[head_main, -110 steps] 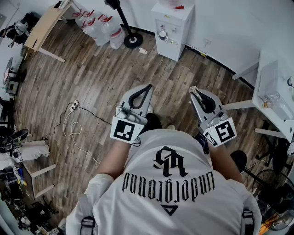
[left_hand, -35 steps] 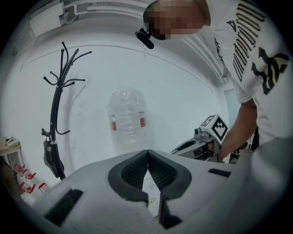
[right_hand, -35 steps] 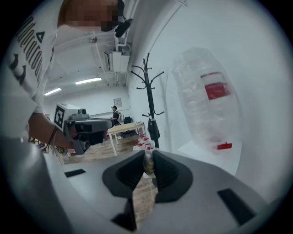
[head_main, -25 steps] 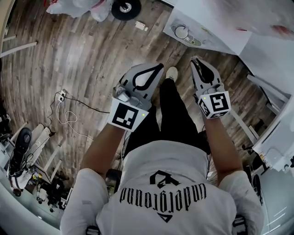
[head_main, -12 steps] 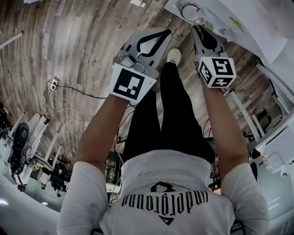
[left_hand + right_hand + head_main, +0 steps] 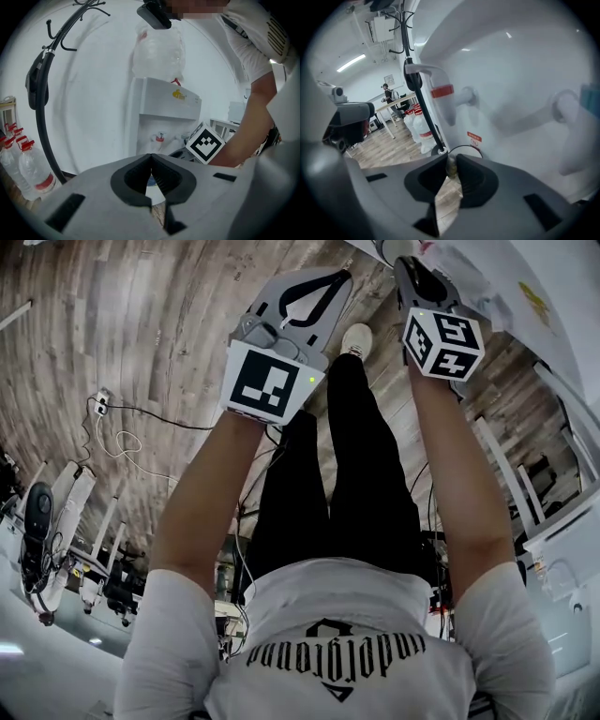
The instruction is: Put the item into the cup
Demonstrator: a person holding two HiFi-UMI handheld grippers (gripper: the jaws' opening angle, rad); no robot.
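In the right gripper view a small olive-brown item (image 6: 451,167) sits pinched at the tips of my right gripper (image 6: 451,161), whose jaws are opening slightly. That gripper points at a white water dispenser (image 6: 520,93), close to its red tap (image 6: 443,91). In the head view the right gripper (image 6: 405,261) is raised at the top edge beside the left gripper (image 6: 343,276). My left gripper (image 6: 150,155) is shut with its tips touching and nothing between them. No cup shows in any view.
The water dispenser (image 6: 164,117) carries a clear bottle (image 6: 157,51) on top. A black coat stand (image 6: 40,93) and several water bottles (image 6: 28,164) stand to its left. White tables (image 6: 562,296) lie to the right, and cables (image 6: 122,427) lie on the wooden floor.
Both grippers have risen and moved forward toward the dispenser. The person has walked up to it, and the floor has slid down the head view.
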